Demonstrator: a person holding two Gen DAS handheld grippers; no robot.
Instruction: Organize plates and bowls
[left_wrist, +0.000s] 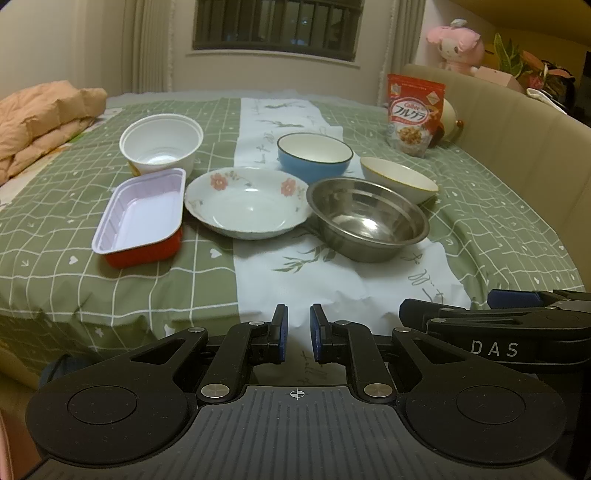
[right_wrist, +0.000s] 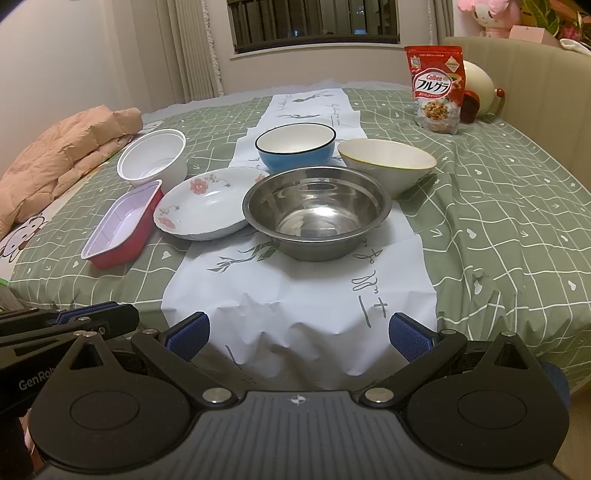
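Note:
Several dishes sit on a bed with a green checked cover. A steel bowl is nearest. A flowered white plate lies left of it. A red tray with a white inside is further left. A white plastic bowl, a blue bowl and a cream bowl stand behind. My left gripper is nearly shut and empty, short of the bed edge. My right gripper is open and empty.
A white paper runner lies under the dishes. A red cereal bag stands at the back right by a beige headboard. A folded peach quilt lies at the left.

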